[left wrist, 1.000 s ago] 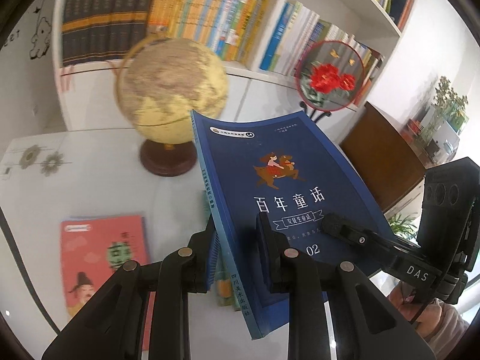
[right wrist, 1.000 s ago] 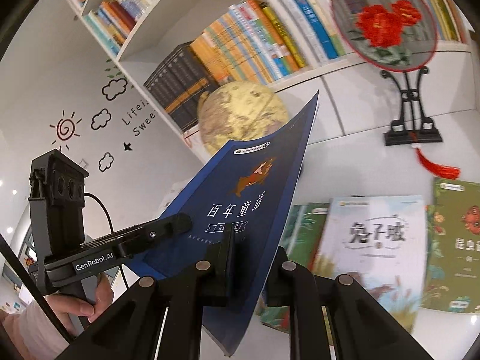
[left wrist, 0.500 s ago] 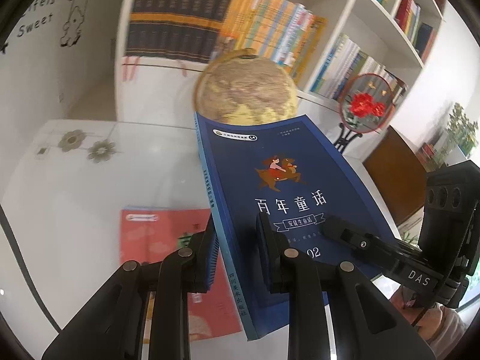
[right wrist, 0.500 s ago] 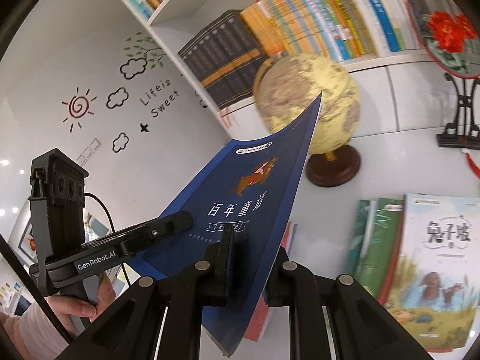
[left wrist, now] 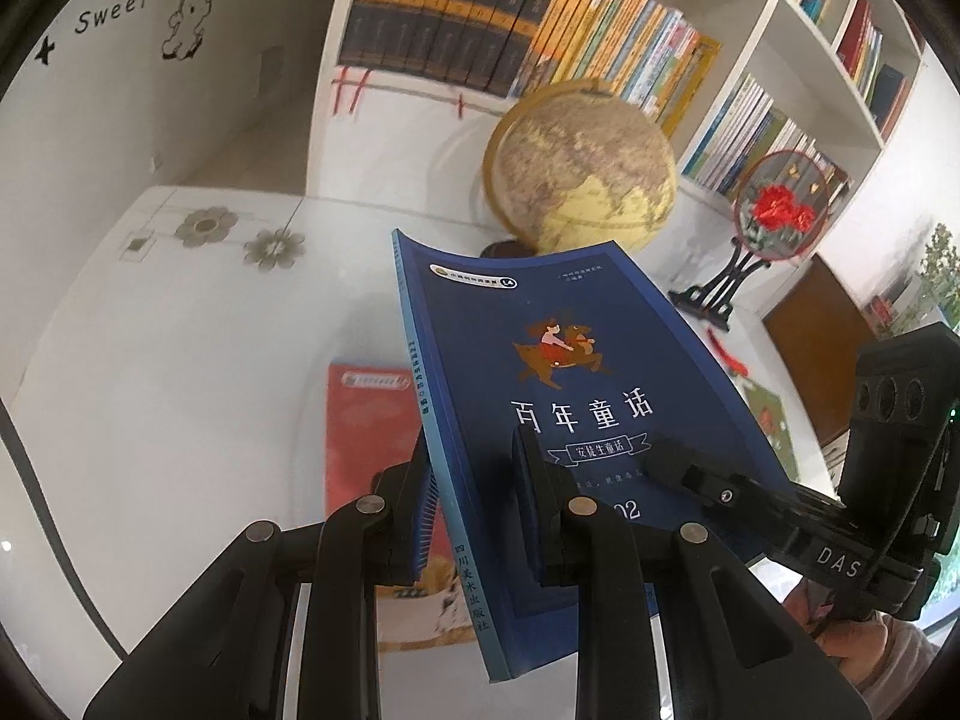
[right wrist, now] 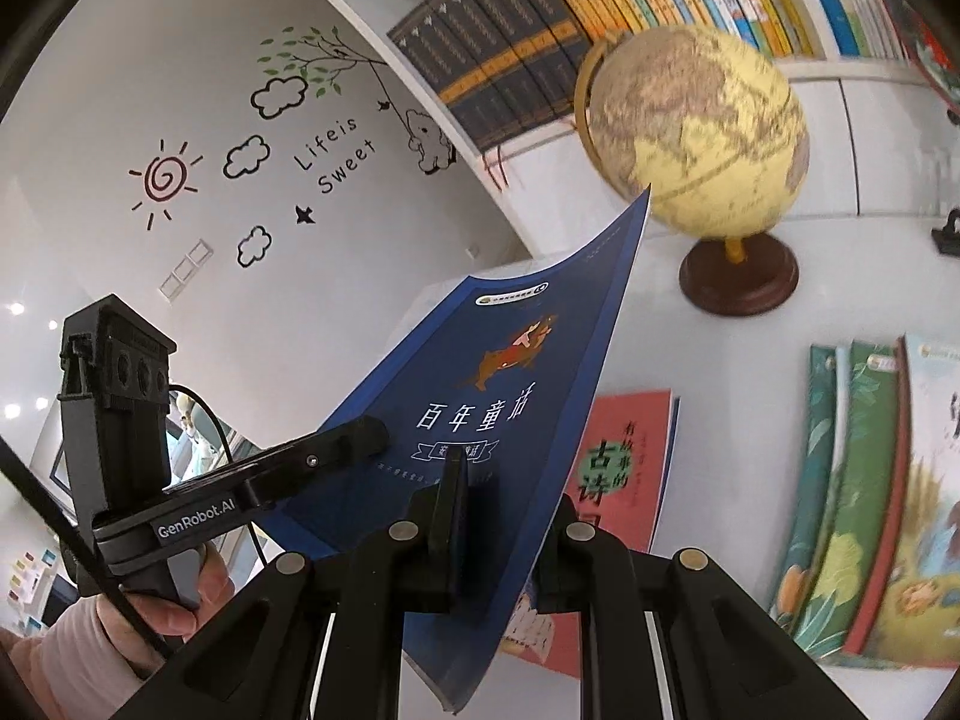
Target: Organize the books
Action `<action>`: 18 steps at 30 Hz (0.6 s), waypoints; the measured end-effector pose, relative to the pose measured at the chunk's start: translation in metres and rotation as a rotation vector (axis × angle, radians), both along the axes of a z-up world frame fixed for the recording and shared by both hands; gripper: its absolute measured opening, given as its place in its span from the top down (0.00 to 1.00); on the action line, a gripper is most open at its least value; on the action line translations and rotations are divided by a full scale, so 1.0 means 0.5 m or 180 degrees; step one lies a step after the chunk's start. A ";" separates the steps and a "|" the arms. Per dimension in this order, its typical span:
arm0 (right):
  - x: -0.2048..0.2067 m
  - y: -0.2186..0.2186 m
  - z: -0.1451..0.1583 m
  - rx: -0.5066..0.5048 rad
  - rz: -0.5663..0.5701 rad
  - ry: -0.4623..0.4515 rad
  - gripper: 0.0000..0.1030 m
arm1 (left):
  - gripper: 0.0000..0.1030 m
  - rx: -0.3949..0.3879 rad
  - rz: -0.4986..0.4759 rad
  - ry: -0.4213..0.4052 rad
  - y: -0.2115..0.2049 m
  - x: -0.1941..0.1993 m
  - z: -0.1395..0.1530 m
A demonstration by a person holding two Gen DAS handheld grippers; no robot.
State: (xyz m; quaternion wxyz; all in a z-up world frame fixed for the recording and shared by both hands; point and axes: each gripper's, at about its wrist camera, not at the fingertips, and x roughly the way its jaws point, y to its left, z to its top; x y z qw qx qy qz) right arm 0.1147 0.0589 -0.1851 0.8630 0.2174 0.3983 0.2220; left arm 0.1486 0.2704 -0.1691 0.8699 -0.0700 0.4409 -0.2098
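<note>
Both of my grippers are clamped on the same blue book [left wrist: 540, 372], holding it up off the white table [left wrist: 180, 396]. In the left wrist view, my left gripper [left wrist: 474, 498] pinches the book near its spine at the lower edge, one pad behind the back cover and the other pressed on the front cover. My right gripper [right wrist: 498, 510] does the same at the book's opposite, open side; seen from its own camera, one finger lies on the front cover and the other is hidden behind the pages. Each gripper also shows in the other's view, reaching onto the cover from the side, with my hand [right wrist: 180, 594] wrapped around the left handle.

The book tilts with its top edge leaning away from me, cover facing up toward the cameras, and its cover bows slightly. Directly under it on the table lies a red book [right wrist: 624, 468], flat, partly covered by the blue one. To the right of that, a row of green picture books [right wrist: 864, 492] lies flat, overlapping one another.

Beyond the held book stands a yellow globe [left wrist: 582, 168] on a dark round base. Right of it is a round fan with red flowers [left wrist: 780, 213] on a black stand. Behind both, a white bookshelf [left wrist: 774, 6] holds upright rows of dark, orange and blue volumes.
</note>
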 end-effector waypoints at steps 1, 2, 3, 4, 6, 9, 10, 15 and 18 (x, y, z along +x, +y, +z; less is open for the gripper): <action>-0.002 0.004 -0.010 0.0018 -0.0006 0.0037 0.86 | 0.81 0.0016 0.0004 0.0023 0.004 -0.002 -0.008; -0.004 0.006 -0.017 0.0033 -0.0013 0.0066 0.86 | 0.81 0.0020 0.0010 0.0046 0.008 -0.003 -0.015; -0.006 0.011 -0.026 0.0039 -0.0014 0.0095 0.86 | 0.81 0.0016 0.0021 0.0072 0.013 -0.004 -0.023; -0.008 0.017 -0.035 0.0028 -0.0008 0.0124 0.86 | 0.81 0.0009 0.0033 0.0103 0.018 -0.004 -0.032; -0.009 0.025 -0.050 0.0031 -0.0005 0.0173 0.86 | 0.81 0.0002 0.0049 0.0170 0.027 -0.004 -0.050; -0.008 0.038 -0.072 0.0039 0.0008 0.0241 0.86 | 0.80 0.0024 0.0081 0.0242 0.040 -0.005 -0.076; -0.006 0.042 -0.079 0.0037 0.0016 0.0261 0.86 | 0.80 0.0032 0.0087 0.0258 0.043 -0.005 -0.083; 0.000 0.062 -0.119 0.0033 0.0041 0.0378 0.86 | 0.80 0.0057 0.0097 0.0378 0.057 -0.002 -0.126; -0.002 0.071 -0.139 0.0001 0.0010 0.0413 0.86 | 0.80 0.0086 0.0077 0.0436 0.055 0.005 -0.146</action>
